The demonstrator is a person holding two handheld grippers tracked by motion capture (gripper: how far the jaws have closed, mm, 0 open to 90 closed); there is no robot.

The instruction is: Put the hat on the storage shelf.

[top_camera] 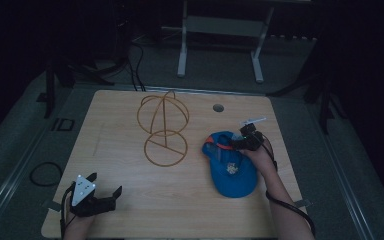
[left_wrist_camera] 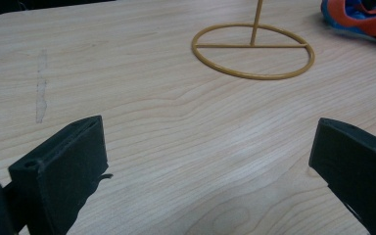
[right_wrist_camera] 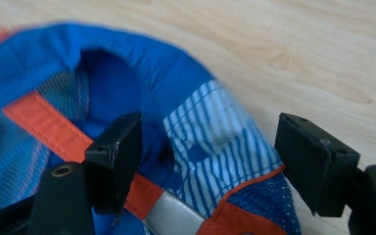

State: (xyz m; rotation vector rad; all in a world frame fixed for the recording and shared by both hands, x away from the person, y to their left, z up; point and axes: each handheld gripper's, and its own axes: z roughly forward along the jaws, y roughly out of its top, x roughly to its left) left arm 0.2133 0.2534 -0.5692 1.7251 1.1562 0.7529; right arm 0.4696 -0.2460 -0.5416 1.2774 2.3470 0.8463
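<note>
High view has the left gripper (top_camera: 101, 191) sitting low at the near-left corner of the light wooden table (top_camera: 120, 200), jaws spread wide with just bare wood between them. Same thing in the left gripper view, nothing gripped at all. Ahead of it and a bit to the right stands the yellow wire stand (top_camera: 165, 131), a round ring base with a dome-shaped cage on a stem. The right gripper (top_camera: 243, 143) is over at the far edge of the blue baseball cap with orange trim and a striped lining (top_camera: 232, 167). Its jaws are apart too, one down inside the cap opening, the other just outside the brim-side edge, not pinching fabric. Cap lies just right of the stand's base.
</note>
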